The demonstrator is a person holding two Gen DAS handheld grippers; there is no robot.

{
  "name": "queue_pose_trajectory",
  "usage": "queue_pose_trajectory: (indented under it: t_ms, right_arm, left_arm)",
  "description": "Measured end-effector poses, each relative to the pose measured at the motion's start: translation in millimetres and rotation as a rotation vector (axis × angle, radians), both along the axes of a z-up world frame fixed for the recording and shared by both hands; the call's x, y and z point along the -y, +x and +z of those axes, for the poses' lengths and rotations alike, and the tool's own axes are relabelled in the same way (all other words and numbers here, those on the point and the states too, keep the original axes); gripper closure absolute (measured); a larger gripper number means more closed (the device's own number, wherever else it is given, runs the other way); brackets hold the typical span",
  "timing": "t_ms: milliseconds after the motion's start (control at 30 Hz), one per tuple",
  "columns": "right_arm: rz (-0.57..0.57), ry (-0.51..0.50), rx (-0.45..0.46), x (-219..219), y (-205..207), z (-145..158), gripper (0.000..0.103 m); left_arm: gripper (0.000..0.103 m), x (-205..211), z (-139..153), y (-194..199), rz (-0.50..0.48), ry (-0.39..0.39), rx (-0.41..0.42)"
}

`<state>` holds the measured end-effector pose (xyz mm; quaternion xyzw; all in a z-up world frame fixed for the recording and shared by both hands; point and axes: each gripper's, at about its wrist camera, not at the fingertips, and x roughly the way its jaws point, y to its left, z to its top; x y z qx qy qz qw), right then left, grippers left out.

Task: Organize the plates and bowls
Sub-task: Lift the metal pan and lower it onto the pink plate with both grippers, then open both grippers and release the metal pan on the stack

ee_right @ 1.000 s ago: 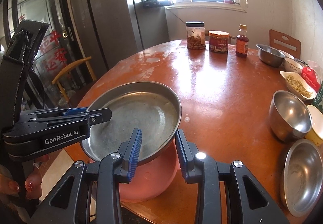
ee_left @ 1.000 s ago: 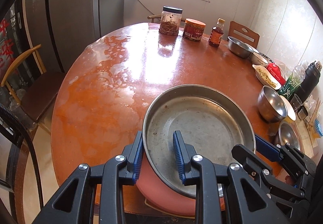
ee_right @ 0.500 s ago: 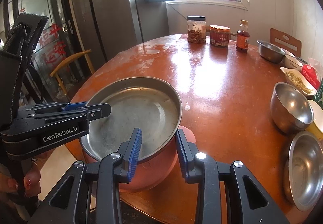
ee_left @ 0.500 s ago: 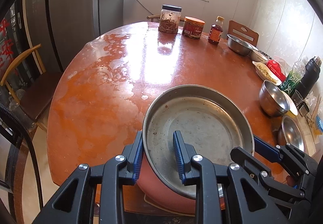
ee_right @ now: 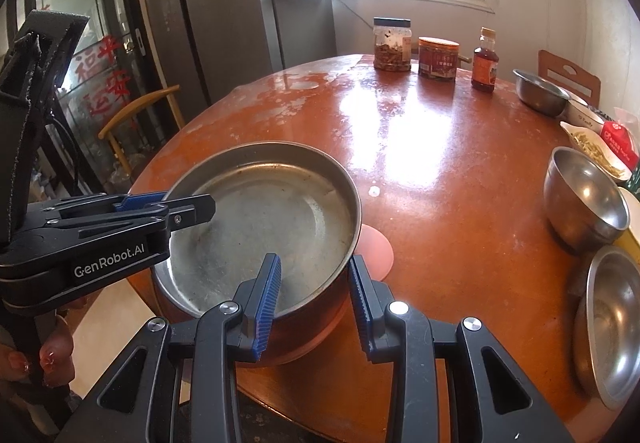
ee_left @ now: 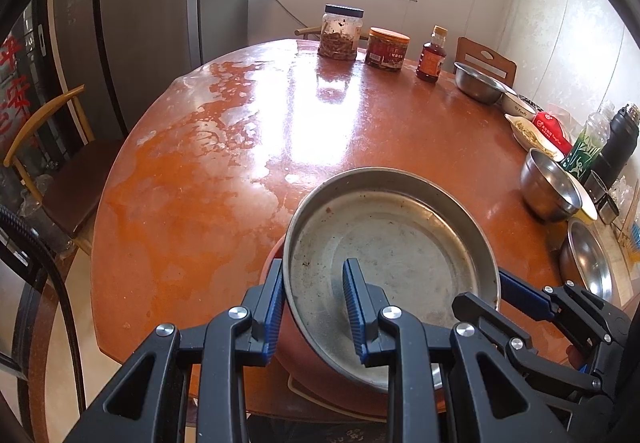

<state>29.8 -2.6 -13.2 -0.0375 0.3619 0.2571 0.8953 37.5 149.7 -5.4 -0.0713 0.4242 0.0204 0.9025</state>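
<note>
Left tool (ee_left: 312,309) and right tool (ee_right: 316,297) clamp metal pan (ee_left: 392,243) rim, opposite sides.

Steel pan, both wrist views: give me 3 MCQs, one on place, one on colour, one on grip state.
1. Where is the steel pan?
A. on top of the pink bowl
B. beside the jars
C. on a chair

2. What colour are the pads on the fingers?
A. red
B. blue
C. green

3. How is the pan's rim held?
A. by neither gripper
B. by the right gripper only
C. by the left gripper and the right gripper, at two places on the rim

Answers:
1. A: pink shows under the pan in both views.
2. B: ribbed blue pads line the fingers.
3. C: each gripper has one finger inside the pan and one outside, closed on the rim.
</note>
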Motion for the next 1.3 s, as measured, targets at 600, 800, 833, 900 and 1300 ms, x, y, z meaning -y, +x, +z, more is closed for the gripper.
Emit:
queue_pose_trajectory:
  t_ms: [600, 800, 833, 900, 1300]
  right_arm:
    - [0.0, -0.04, 0.04, -8.4, -7.0, -6.2, 0.064]
    - [0.0, -0.03, 0.036, -7.8, -7.5, -6.4, 0.059]
    - [-0.002, -0.031, 0.035, -7.6, -7.4, -6.6, 0.056]
    - [-0.001, -0.028, 0.034, -7.1, -7.6, -6.8, 0.055]
    - [-0.025, 0.008, 0.016, 3.2, -6.5, -4.9, 0.05]
  left_arm:
    - [0.074, -0.9, -10.8, -3.6, -0.003, 0.022, -0.013]
    - [0.074, 0.4, -11.2, -5.5, -0.007, 0.025, -0.013]
    - [0.073, 0.8, -11.0, -5.8, -0.008, 0.026, -0.012]
    - [0.073, 1.5, -9.7, -7.1, -0.008, 0.034, -0.006]
    - [0.068, 2.5, -2.2, -12.3, 0.0, 0.019, 0.015]
